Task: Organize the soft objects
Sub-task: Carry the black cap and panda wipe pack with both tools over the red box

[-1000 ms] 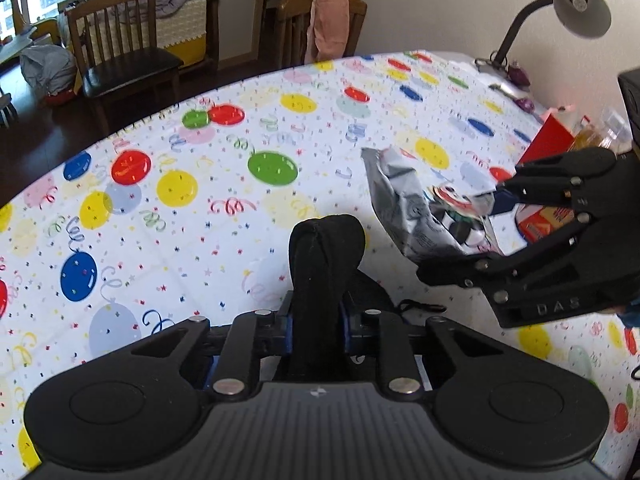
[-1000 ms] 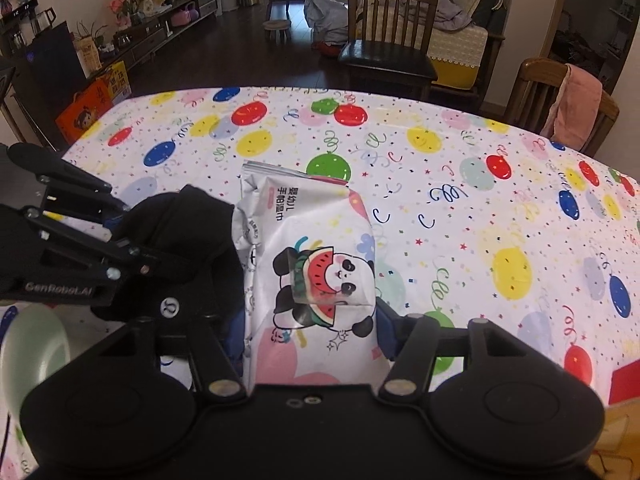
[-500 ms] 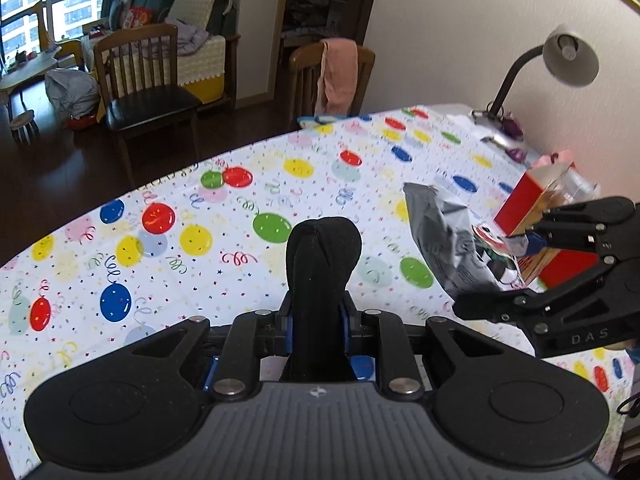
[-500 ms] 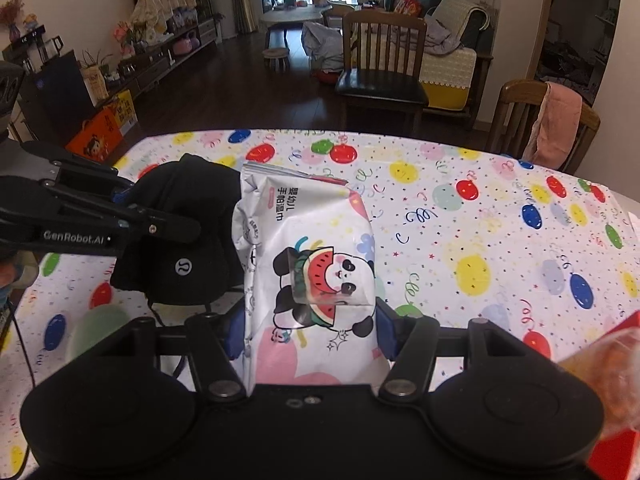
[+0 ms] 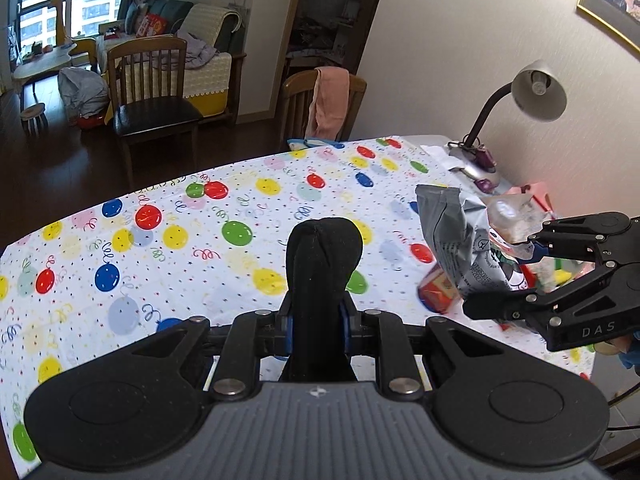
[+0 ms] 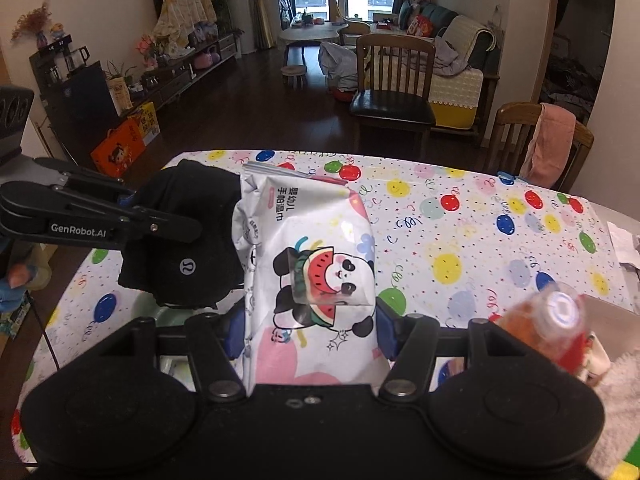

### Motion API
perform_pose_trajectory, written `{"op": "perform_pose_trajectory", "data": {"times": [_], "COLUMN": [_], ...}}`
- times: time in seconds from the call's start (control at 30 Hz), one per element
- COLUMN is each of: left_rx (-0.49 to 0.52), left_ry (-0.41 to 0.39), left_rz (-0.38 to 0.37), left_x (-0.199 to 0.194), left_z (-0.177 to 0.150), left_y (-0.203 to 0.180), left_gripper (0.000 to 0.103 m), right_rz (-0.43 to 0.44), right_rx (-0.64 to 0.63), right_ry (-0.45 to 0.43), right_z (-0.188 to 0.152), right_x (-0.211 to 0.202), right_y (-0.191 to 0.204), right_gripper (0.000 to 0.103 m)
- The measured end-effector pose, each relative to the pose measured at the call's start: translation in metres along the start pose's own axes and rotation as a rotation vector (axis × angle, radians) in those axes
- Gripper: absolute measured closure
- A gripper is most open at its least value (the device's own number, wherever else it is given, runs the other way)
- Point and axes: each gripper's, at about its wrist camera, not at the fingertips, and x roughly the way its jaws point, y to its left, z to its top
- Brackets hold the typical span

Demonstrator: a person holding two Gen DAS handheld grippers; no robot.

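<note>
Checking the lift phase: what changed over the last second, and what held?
Both grippers rose away from the tablecloth, carrying their loads up: more of the room now shows in each view. The left gripper stays shut on the black garment; the right gripper stays shut on the wipes pack. Nothing was taken hold of or let go.

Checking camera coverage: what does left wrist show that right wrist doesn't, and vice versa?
Left wrist only: the lamp, framed pictures on the wall, and the wipes pack's grey back side.

Right wrist only: the pack's panda print, the logo on the black cloth, the TV-side cabinets, an orange-red bottle.

Both: the balloon tablecloth, the left tool shut on the cloth, the right tool shut on the wipes pack, both lifted off the table; the chair with the pink towel.
</note>
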Motion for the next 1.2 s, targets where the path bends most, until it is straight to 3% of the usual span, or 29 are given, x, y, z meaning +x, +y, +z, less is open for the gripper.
{"op": "perform_pose_trajectory", "data": {"times": [0.53,0.93,1.2], "left_rx": [-0.013,0.04,0.083], "left_ry": [-0.049,-0.066,-0.05], "left_rz": [0.021,-0.031,-0.081], "left_x": [-0.04,-0.029,-0.003], "left_z": [-0.006,0.004,0.014], "left_y": [-0.123,-0.223,-0.282], "left_gripper": [0.083,0.083,0.083], "right_rz": [0.033,-0.025,-0.091], "right_rx": [0.05,0.086,0.149], "right_ry": [-0.056,-0.071,-0.069], "right_z": [-0.044,-0.083,-0.112], "right_x": [-0.086,-0.139,-0.16], "right_y": [-0.068,-0.146,-0.209], "right_gripper": [0.043,0.043,0.043]}}
